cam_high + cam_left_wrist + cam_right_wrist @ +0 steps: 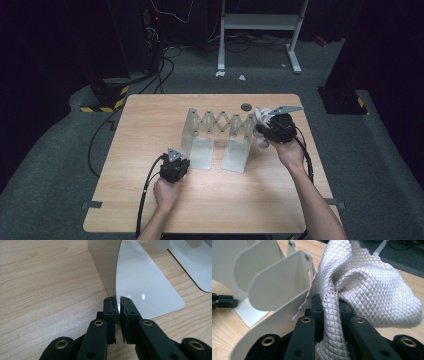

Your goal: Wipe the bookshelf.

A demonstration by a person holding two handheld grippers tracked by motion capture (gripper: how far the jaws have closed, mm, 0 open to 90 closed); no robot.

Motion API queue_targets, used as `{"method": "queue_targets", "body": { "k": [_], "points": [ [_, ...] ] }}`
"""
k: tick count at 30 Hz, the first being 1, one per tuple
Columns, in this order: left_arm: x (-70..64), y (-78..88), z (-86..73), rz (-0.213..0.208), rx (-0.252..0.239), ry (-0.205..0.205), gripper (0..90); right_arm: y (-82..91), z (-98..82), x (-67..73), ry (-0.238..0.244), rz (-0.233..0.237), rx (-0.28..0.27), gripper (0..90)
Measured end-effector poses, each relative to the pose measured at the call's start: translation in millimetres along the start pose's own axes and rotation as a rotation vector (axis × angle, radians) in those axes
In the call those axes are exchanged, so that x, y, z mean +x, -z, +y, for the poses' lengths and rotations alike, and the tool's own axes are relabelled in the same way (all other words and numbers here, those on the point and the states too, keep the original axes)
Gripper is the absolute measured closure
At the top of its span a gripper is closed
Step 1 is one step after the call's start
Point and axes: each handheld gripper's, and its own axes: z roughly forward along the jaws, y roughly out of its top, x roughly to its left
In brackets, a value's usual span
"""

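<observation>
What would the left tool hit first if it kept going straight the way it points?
Nothing new: the left tool is already shut on the near edge of the metal rack. Going on, it would likely just push along that upright plate and its base.

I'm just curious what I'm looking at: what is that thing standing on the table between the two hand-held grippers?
In the high view, a grey metal accordion rack stands between them. The left gripper pinches its left end plate; the right gripper holds a pale quilted cloth at its right end.

No legible text at the work table

No word, label, brand or number can be read on any surface here; black-and-yellow hazard stripes (104, 106) mark a base on the floor beyond the table.
</observation>
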Motion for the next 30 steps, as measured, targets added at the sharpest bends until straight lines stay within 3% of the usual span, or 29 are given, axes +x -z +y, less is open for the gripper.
{"method": "queue_targets", "body": {
  "k": [6,11,17,23,30],
  "points": [
    [0.2,0.0,0.0,-0.002,-0.001,0.002,82.7,-21.6,-13.1,-4.1,-0.019,0.003,0.059,81.0],
    [-1.1,0.0,-0.1,0.005,0.000,-0.005,82.7,-45.6,-35.8,-2.8,-0.044,0.018,0.131,81.1],
    [-1.0,0.0,-0.1,0.004,0.000,-0.005,82.7,-59.7,-60.9,3.3,-0.073,0.039,0.176,81.0],
    [-1.0,0.0,-0.1,0.004,0.000,-0.005,82.7,-62.0,-84.3,15.2,-0.056,0.060,0.191,81.0],
    [-1.2,0.0,-0.1,0.005,0.000,-0.005,82.7,-51.8,-98.7,32.3,-0.023,0.075,0.194,81.0]
  ]
}}
